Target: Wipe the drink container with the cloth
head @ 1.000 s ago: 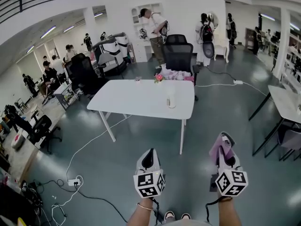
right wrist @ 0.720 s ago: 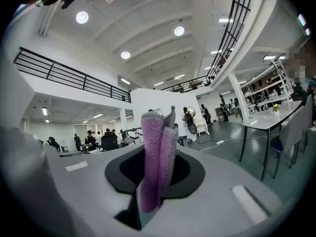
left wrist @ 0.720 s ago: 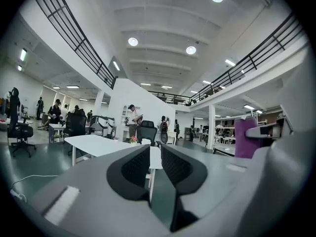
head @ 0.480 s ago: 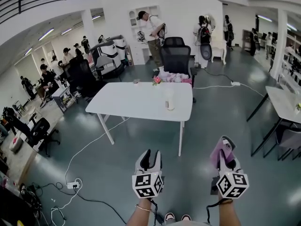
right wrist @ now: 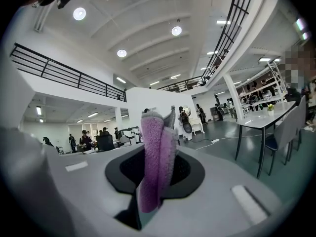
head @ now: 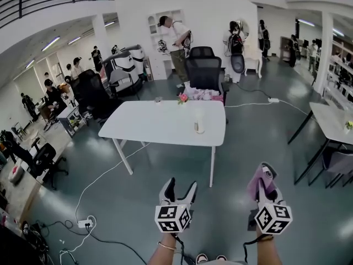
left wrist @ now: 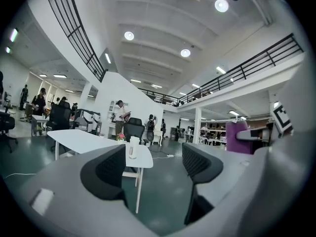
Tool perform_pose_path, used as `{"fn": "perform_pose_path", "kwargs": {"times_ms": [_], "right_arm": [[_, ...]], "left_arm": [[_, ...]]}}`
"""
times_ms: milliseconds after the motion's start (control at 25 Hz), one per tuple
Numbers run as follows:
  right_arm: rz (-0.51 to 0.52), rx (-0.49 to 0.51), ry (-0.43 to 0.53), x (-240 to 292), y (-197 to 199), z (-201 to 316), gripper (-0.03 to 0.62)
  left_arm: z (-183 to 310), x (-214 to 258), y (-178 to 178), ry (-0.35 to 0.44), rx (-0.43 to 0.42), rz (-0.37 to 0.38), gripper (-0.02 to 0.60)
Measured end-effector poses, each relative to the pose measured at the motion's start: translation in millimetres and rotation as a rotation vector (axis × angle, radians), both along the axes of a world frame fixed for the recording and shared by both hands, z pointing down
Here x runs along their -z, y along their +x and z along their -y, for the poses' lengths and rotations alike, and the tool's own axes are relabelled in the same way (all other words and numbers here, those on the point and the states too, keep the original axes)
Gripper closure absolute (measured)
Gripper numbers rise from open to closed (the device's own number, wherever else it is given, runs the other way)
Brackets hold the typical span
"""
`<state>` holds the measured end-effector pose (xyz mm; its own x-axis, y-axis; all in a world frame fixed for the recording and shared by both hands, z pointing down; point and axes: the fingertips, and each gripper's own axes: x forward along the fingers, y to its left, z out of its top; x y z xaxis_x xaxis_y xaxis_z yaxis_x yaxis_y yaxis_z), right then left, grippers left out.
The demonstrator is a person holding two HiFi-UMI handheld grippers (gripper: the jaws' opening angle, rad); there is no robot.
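Observation:
A pale drink container (head: 199, 123) stands upright on the white table (head: 149, 123) near its right front corner; it also shows in the left gripper view as the container (left wrist: 133, 146). My left gripper (head: 178, 191) is held well short of the table over the floor, its jaws having just been opening, with nothing between them. My right gripper (head: 263, 182) is level with it to the right, shut on a folded purple cloth (right wrist: 156, 159) that sticks out past the fingertips.
A pink flower (head: 182, 97) and small items sit at the table's far edge, with a black office chair (head: 205, 70) behind. Another table (head: 331, 120) stands at right. Cables and a power strip (head: 84, 223) lie on the floor at left. Several people stand around.
My left gripper's jaws have gone from shut to wide apart. Both grippers stay in about the same place; the right one still holds the cloth.

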<state>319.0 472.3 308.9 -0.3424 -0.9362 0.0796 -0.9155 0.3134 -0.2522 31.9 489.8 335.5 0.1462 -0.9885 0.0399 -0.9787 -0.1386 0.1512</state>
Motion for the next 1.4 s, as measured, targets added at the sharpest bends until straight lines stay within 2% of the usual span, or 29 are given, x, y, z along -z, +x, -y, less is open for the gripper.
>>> {"fn": "perform_pose_path", "kwargs": {"times_ms": [160,440,720,1040,1400], "right_arm": [[-0.001,-0.008,-0.003,-3,-9,5,0.53],[-0.023,-0.018,-0.032,-11,-22,16,0.53],[-0.013,-0.018,-0.066,-26,-23,54,0.53],[-0.009,-0.032,-0.071,-26,-22,134,0.53],[-0.014,-0.006,-0.073,-23,-25,231,0.53]], "left_arm": [[9,-1,-7,0.005,-0.033,0.005,0.195],[27,-6,-30,-0.001,-0.017,-0.012,0.195],[62,-17,-38,-0.012,-0.01,-0.013,0.198],[131,-17,-50,-0.014,0.008,-0.003,0.198],[221,-13,-48,-0.013,0.019,0.018,0.198]]}}
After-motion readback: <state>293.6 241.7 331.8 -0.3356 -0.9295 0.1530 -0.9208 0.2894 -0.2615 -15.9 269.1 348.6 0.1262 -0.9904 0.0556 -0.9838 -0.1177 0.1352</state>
